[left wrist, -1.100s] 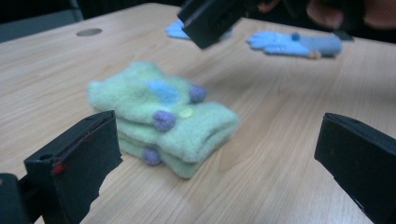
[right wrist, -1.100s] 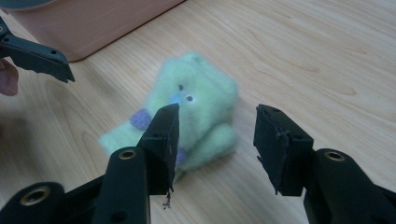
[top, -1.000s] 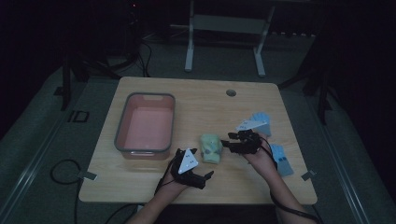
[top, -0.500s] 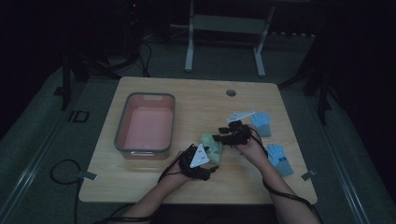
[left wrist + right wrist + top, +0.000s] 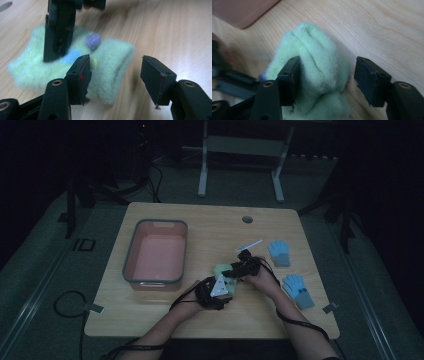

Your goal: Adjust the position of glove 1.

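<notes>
A fuzzy pale-green glove (image 5: 220, 269) lies flat mid-table, with purple, blue and yellow dots on it (image 5: 110, 65). My left gripper (image 5: 225, 282) reaches it from the near side. Its jaws (image 5: 115, 72) have just been closing and straddle the glove's edge, the left pad against the fuzz, the right pad off it. My right gripper (image 5: 236, 270) comes from the right. Its jaws (image 5: 327, 75) have just been opening, with a fold of the glove (image 5: 317, 62) between them and a gap at the right pad. One right-gripper finger (image 5: 58, 32) rests on the glove.
A pink tub (image 5: 131, 251) with a grey rim stands at the left of the wooden table (image 5: 210, 220). Two blue gloves (image 5: 279, 252) (image 5: 299, 290) lie at the right. A round hole (image 5: 247, 219) sits near the far edge.
Both hands have closed in on the green glove: the left moved forward and right, the right moved left and down off the blue gloves. Left jaws narrowed.
</notes>
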Motion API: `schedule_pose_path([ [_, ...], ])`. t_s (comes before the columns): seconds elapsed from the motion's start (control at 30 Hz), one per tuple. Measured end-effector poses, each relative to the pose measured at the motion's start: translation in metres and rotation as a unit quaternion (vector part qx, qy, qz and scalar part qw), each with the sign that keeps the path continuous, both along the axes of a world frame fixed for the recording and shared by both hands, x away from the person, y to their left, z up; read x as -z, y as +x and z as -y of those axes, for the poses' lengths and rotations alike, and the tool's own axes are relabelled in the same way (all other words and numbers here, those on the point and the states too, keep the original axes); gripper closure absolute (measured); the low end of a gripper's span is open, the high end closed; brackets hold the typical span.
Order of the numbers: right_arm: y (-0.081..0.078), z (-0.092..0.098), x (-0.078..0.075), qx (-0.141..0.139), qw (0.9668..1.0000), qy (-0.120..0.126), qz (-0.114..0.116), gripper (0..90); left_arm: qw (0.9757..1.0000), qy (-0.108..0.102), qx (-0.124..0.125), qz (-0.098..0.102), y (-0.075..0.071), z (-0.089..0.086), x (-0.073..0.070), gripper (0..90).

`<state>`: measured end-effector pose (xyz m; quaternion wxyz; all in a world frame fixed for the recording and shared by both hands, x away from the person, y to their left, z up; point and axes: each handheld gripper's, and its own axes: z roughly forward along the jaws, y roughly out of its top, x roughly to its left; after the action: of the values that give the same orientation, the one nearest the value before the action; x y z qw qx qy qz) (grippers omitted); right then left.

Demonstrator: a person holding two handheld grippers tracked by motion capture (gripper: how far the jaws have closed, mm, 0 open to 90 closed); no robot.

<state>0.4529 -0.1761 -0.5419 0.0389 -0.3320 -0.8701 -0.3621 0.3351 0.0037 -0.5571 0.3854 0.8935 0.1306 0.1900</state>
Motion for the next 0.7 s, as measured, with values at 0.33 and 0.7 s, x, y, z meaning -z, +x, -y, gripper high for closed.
schedule_pose_path([
  [0.33, -0.005, -0.003, -0.005, -0.001, 1.0000, 0.007, 0.001, 69.6, 0.9992, 0.023, -0.020, 0.025, 0.002, 0.004, -0.005, 67.1],
  [0.7, -0.007, 0.000, -0.021, 0.003, 0.9998, 0.021, 0.005, 71.4, 0.9994, 0.029, -0.017, 0.011, 0.006, 0.001, -0.027, 72.6],
])
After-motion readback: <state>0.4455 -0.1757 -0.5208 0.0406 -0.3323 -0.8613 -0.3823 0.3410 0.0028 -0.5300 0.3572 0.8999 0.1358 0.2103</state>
